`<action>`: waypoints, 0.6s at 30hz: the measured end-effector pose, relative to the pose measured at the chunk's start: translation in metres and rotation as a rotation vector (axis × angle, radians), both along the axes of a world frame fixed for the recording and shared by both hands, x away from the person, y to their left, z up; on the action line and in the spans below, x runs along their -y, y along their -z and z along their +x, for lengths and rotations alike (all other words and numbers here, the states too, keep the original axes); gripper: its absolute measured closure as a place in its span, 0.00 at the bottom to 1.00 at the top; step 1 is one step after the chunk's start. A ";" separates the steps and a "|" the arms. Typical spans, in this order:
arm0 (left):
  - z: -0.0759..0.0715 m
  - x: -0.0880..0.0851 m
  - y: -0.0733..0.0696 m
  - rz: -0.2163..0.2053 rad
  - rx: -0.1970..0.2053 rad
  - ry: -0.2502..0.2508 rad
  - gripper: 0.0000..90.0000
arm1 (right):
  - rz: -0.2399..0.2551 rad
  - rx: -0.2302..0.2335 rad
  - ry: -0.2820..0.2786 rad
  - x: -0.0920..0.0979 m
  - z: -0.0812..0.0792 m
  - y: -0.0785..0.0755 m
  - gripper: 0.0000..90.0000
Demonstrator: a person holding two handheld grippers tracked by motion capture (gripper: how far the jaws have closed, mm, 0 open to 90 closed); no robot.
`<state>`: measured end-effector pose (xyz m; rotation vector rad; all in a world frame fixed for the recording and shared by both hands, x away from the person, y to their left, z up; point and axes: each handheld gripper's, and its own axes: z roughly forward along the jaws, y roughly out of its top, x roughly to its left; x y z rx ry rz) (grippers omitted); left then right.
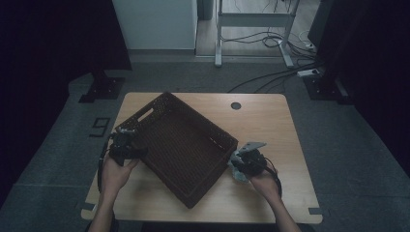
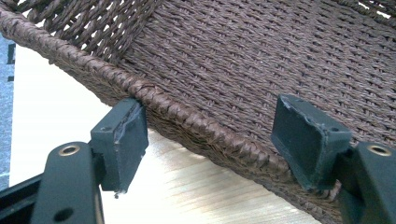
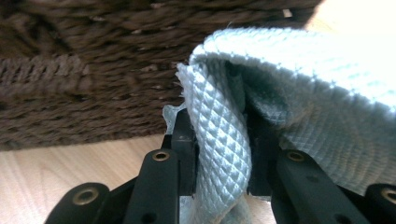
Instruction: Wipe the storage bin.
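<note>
2 grippers work at the table's near edge: the right gripper, jaws clamped on a pale, waffle-textured cloth, waits just beside the basket's right wall. Next, I judge, the cloth must clear that rim. The left gripper straddles the woven brown rim, jaws wide.

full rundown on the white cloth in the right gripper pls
The white cloth looks like a woven fabric with a raised diamond pattern, pale with a bluish cast. It is bunched and folded, one fold pinched between the jaws of the right gripper, the rest draped over the right-hand jaw. It sits just above the table, close to the outer wall of the brown wicker tray; contact unclear.
</note>
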<state>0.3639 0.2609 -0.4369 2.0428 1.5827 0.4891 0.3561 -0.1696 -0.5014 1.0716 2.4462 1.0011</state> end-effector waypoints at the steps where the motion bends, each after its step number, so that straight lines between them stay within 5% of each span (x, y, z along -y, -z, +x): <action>1: 0.000 0.000 0.000 0.000 0.000 0.000 0.30 | 0.001 -0.001 0.004 0.001 0.001 0.000 0.77; 18: 0.000 0.000 0.000 -0.001 0.002 -0.001 0.30 | -0.014 0.000 0.059 0.015 0.021 0.003 0.77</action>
